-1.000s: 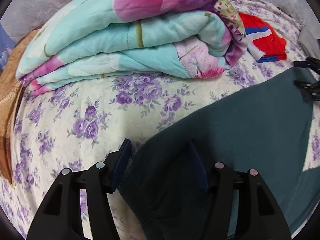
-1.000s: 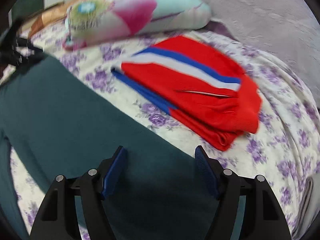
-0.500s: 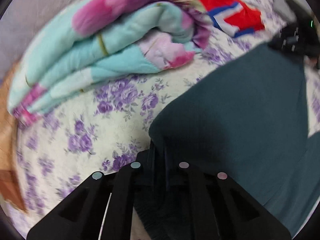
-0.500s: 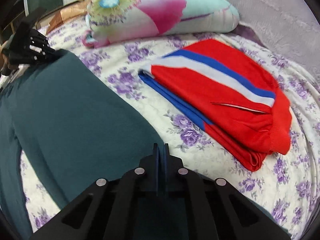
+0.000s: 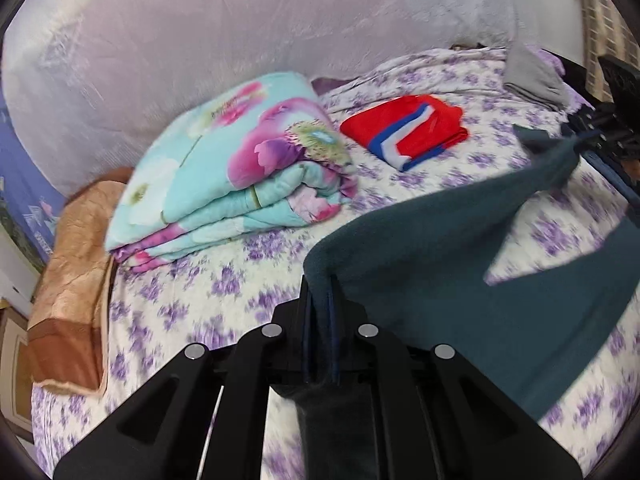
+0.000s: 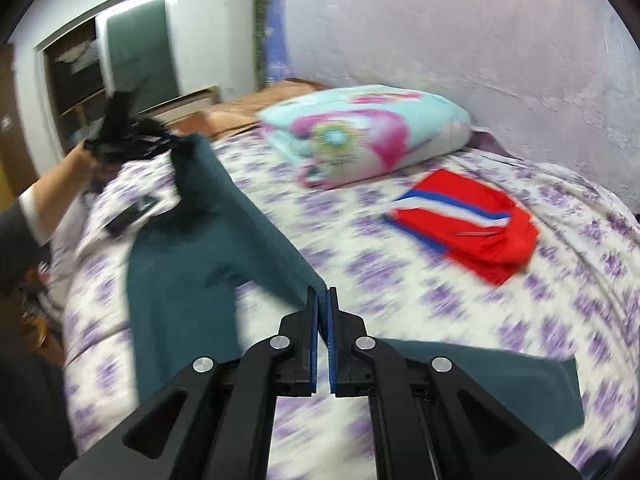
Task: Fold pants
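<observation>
The dark teal pants (image 5: 432, 264) are lifted off the flowered bed and stretched between both grippers. My left gripper (image 5: 320, 300) is shut on one corner of the fabric. My right gripper (image 6: 322, 300) is shut on the other corner, and the pants (image 6: 224, 224) run from it up to the left gripper (image 6: 120, 136), seen at the far left with the hand holding it. The right gripper also shows at the right edge of the left wrist view (image 5: 600, 136). Part of the pants (image 6: 500, 380) hangs below the right gripper.
A folded turquoise and pink floral quilt (image 5: 240, 184) lies at the head of the bed. Folded red clothing with blue and white stripes (image 5: 408, 130) lies beside it. An orange blanket (image 5: 72, 272) sits at the left edge. A dark flat object (image 6: 132, 212) lies on the bed.
Both grippers went from open over the flat pants to shut on them. They have now lifted the fabric up off the bed.
</observation>
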A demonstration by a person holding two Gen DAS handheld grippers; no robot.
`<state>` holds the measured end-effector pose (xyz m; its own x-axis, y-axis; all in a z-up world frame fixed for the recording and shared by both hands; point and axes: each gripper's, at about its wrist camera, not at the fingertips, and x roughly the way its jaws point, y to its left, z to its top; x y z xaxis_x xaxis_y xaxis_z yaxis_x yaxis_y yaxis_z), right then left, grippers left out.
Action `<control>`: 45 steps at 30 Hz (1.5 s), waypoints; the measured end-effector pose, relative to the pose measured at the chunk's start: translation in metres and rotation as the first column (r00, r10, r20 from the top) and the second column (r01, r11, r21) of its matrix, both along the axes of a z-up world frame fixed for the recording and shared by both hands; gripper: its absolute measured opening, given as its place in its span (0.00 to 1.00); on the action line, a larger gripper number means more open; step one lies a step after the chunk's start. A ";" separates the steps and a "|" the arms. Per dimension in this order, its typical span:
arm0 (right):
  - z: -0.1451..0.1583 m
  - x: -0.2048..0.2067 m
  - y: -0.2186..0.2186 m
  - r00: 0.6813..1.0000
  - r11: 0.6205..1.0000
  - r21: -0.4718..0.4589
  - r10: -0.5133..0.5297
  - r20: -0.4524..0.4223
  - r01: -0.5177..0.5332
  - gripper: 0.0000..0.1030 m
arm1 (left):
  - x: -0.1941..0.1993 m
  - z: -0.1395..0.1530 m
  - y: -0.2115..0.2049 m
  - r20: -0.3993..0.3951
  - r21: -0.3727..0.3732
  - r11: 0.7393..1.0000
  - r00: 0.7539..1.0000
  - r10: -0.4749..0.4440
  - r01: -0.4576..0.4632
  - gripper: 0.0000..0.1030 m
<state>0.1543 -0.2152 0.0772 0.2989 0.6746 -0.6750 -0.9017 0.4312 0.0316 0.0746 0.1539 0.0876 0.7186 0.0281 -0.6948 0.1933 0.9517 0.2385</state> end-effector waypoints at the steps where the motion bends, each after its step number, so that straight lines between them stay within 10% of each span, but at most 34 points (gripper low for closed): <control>1: -0.007 -0.021 -0.002 1.000 1.000 0.003 0.010 -0.008 -0.010 0.04 | -0.009 -0.002 0.000 0.003 -0.003 1.000 1.000 0.001 -0.001 0.06; 6: -0.052 -0.095 0.000 0.998 0.999 -0.020 0.025 -0.060 -0.026 0.04 | -0.068 -0.030 -0.001 -0.013 -0.047 0.999 1.000 0.021 -0.022 0.06; 10: -0.103 -0.117 0.025 0.995 0.985 -0.171 -0.018 -0.096 0.001 0.04 | -0.077 -0.073 0.018 -0.092 -0.120 0.970 0.975 0.201 -0.211 0.12; 15: -0.093 -0.124 0.024 0.995 0.984 -0.177 -0.038 -0.093 0.021 0.19 | -0.088 -0.090 0.049 -0.166 -0.235 0.837 0.869 0.467 -0.494 0.76; 16: -0.084 -0.124 0.019 0.994 0.990 -0.141 -0.044 -0.097 0.030 0.34 | -0.094 -0.087 0.053 -0.169 -0.259 0.820 0.860 0.481 -0.510 0.78; 20: -0.065 -0.122 0.009 0.991 0.992 -0.080 -0.105 -0.080 0.099 0.38 | -0.112 -0.080 0.067 -0.222 -0.389 0.730 0.827 0.517 -0.561 0.83; 22: -0.058 -0.112 0.004 0.974 0.976 -0.056 -0.214 -0.069 0.210 0.58 | -0.114 -0.083 0.073 -0.304 -0.452 0.648 0.789 0.534 -0.613 0.83; 25: -0.056 -0.099 -0.012 0.947 0.948 0.019 -0.315 -0.062 0.317 0.62 | -0.114 -0.089 0.069 -0.399 -0.543 0.546 0.768 0.501 -0.638 0.83; 30: -0.062 -0.092 -0.031 0.937 0.936 0.062 -0.341 -0.078 0.346 0.62 | -0.100 -0.090 0.051 -0.468 -0.579 0.483 0.753 0.462 -0.657 0.82; 43: -0.062 -0.088 -0.044 0.937 0.931 0.109 -0.338 -0.093 0.347 0.62 | -0.074 -0.120 0.070 -0.617 -0.587 0.230 0.613 0.493 -0.776 0.69; 45: -0.064 -0.088 -0.044 0.935 0.931 0.104 -0.342 -0.092 0.351 0.62 | -0.073 -0.122 0.074 -0.609 -0.580 0.212 0.591 0.530 -0.787 0.39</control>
<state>0.0668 -0.2588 0.0136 0.4823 0.6129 -0.6259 -0.6902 0.7058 0.1593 0.0015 0.2275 -0.0340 0.5264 -0.1843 -0.8300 -0.6770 0.4997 -0.5403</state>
